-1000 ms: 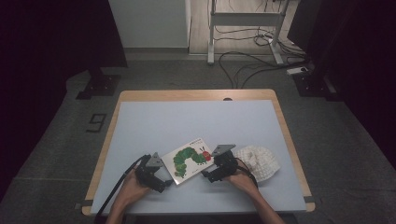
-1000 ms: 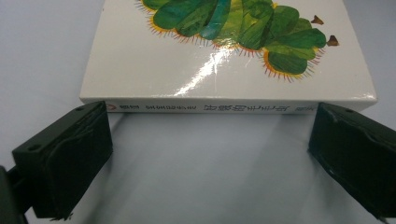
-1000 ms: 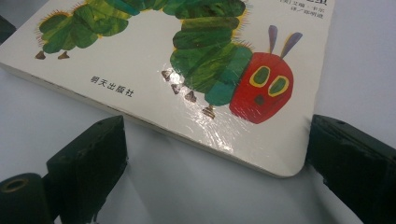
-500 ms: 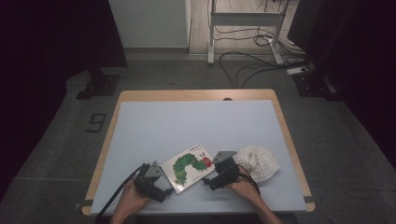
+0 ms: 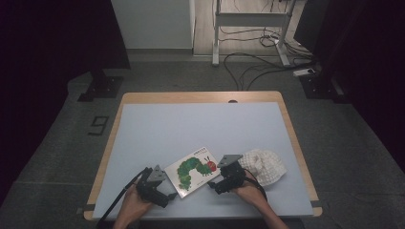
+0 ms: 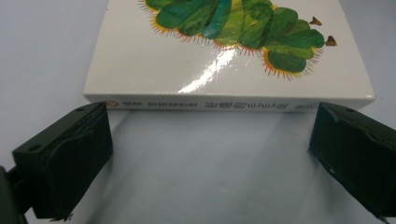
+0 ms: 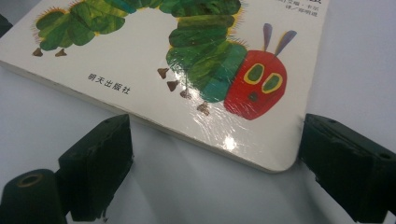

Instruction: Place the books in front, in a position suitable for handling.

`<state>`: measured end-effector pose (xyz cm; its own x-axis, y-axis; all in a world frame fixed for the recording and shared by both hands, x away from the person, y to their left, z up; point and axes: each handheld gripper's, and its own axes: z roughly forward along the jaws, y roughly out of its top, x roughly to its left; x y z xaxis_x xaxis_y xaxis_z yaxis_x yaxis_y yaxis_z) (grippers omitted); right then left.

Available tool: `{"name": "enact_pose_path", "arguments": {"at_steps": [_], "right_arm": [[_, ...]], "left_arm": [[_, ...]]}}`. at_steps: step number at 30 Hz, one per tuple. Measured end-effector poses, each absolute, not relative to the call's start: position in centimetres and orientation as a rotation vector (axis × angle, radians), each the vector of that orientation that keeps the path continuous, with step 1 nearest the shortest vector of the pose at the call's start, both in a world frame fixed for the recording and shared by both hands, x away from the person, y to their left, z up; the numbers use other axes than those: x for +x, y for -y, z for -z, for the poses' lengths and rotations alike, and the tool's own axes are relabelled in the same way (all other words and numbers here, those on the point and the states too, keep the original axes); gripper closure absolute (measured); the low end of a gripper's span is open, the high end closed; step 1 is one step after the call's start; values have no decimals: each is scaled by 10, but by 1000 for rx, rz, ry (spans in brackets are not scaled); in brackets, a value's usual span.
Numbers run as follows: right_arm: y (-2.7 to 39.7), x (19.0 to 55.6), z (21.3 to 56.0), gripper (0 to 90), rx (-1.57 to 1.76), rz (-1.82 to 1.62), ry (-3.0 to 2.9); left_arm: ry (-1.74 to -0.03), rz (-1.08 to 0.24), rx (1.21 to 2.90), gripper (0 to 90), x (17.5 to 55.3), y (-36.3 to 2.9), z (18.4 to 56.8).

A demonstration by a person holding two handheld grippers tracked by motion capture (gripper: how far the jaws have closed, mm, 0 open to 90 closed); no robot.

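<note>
A white board book [image 5: 193,170] with a green caterpillar on its cover lies flat on the pale blue table top [image 5: 200,126], near the front edge. My left gripper [image 5: 166,197] is at the book's left end. In the left gripper view its jaws stand open [image 6: 210,122], with the book's spine [image 6: 224,103] just ahead and nothing between them. My right gripper [image 5: 213,184] is at the book's right end. Its jaws [image 7: 217,128] have just been closing a little and stand open on either side of the book's rounded corner [image 7: 273,161]. The pads do not press on it.
A white knitted cloth [image 5: 262,165] lies bunched just right of my right gripper. The table's wooden rim [image 5: 301,157] runs close by on the right and in front. Cables and a metal stand [image 5: 248,28] are on the floor beyond the table.
The book lies a little nearer the table's front edge than one second ago. Both grippers have drawn back slightly with it.
</note>
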<state>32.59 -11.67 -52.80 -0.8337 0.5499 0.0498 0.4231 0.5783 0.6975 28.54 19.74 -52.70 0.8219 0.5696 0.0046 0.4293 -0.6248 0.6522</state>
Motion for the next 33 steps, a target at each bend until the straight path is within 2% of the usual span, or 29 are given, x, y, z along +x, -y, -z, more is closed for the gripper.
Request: {"name": "enact_pose_path", "arguments": {"at_steps": [9, 20, 33], "right_arm": [[125, 325, 512, 95, 805, -1110, -2610], [138, 323, 487, 94, 769, -1104, -2582], [177, 327, 465, 9, 862, -1088, -2463]], "left_arm": [[-821, -335, 2302, 0, 282, -220, 524], [-864, -314, 2288, 0, 283, -226, 529], [-866, -317, 2282, 0, 283, -226, 530]]}}
